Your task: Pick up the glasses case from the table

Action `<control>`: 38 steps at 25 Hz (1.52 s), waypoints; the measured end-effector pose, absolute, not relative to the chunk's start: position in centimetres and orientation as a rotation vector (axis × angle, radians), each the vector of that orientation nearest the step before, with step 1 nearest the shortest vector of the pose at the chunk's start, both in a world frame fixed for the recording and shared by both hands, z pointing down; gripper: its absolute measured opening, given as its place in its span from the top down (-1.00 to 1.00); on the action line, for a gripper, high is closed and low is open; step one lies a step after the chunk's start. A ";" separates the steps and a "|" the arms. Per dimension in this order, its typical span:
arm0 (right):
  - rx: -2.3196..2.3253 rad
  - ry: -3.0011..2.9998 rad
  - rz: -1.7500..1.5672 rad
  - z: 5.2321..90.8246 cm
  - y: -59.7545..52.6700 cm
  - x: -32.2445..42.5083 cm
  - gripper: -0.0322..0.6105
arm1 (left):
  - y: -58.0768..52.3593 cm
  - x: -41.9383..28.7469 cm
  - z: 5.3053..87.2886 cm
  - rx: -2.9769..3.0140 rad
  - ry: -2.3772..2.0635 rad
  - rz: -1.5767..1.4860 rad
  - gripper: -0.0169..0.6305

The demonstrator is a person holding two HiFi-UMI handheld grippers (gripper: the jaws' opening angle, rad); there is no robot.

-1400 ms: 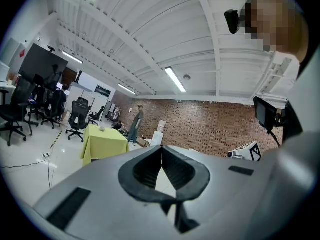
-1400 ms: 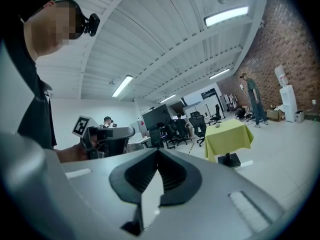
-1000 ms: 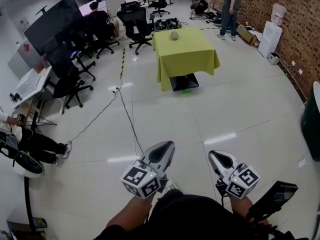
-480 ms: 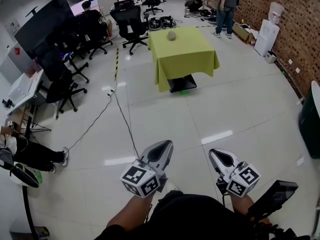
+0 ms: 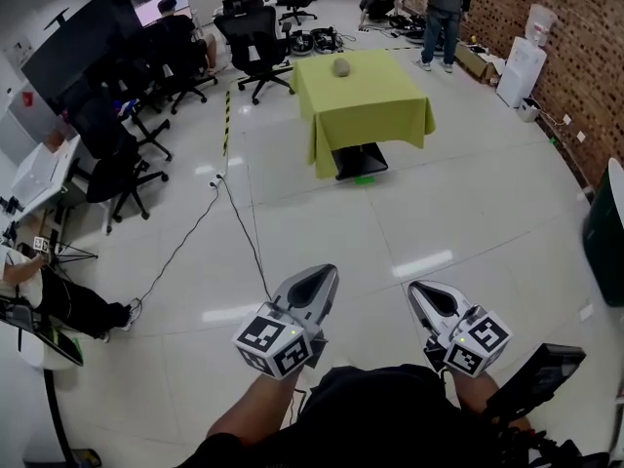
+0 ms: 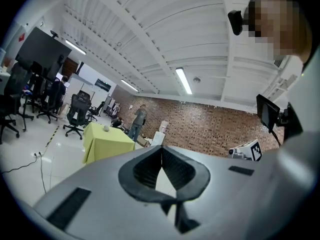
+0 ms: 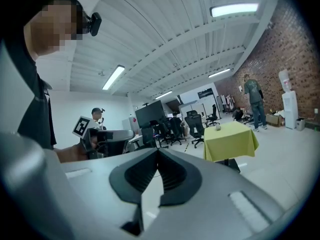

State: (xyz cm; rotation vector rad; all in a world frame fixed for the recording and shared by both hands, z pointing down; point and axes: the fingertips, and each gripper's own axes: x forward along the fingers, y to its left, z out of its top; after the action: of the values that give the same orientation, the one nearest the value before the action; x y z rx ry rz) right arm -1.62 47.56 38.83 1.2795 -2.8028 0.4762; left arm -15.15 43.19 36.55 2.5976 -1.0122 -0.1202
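The glasses case [image 5: 340, 66] is a small grey-beige lump on a table draped in a yellow-green cloth [image 5: 366, 105], far ahead across the floor. The left gripper view shows the case [image 6: 105, 128] on the table [image 6: 107, 143]; the right gripper view also has the case [image 7: 217, 125] and the table [image 7: 231, 140]. My left gripper [image 5: 317, 283] and right gripper [image 5: 426, 292] are held side by side low in the head view, pointing toward the table and well short of it. Both are shut with nothing between the jaws, as seen on the left gripper [image 6: 161, 149] and the right gripper [image 7: 158, 151].
Black office chairs [image 5: 255, 45] and desks line the left side. A black cable [image 5: 244, 217] runs across the tiled floor toward me. One person [image 5: 445, 13] stands behind the table by the brick wall; another sits at far left [image 5: 58, 295]. A dark bin [image 5: 606, 247] is at the right edge.
The view has drifted slightly forward across the floor toward the table. Both grippers keep the same pose, still shut.
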 end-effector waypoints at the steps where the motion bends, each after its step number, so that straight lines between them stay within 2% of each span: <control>1: 1.277 -2.801 0.475 38.8 47.3 -2.0 0.89 | 43.0 -15.5 36.6 2.593 -1.013 -0.125 0.92; 17: 1.164 -2.812 0.493 39.0 45.5 -4.4 0.89 | 42.8 -18.2 37.9 2.528 -1.134 -0.124 0.92; 38: 1.174 -2.874 0.494 39.4 36.7 -2.1 0.89 | 35.2 -15.2 37.5 2.579 -1.134 -0.087 0.92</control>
State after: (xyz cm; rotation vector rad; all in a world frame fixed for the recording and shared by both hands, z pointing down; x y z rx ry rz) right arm -2.09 36.74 39.44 1.1743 -2.8736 0.4944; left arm -15.21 35.24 37.46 2.5791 -1.1339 -0.0873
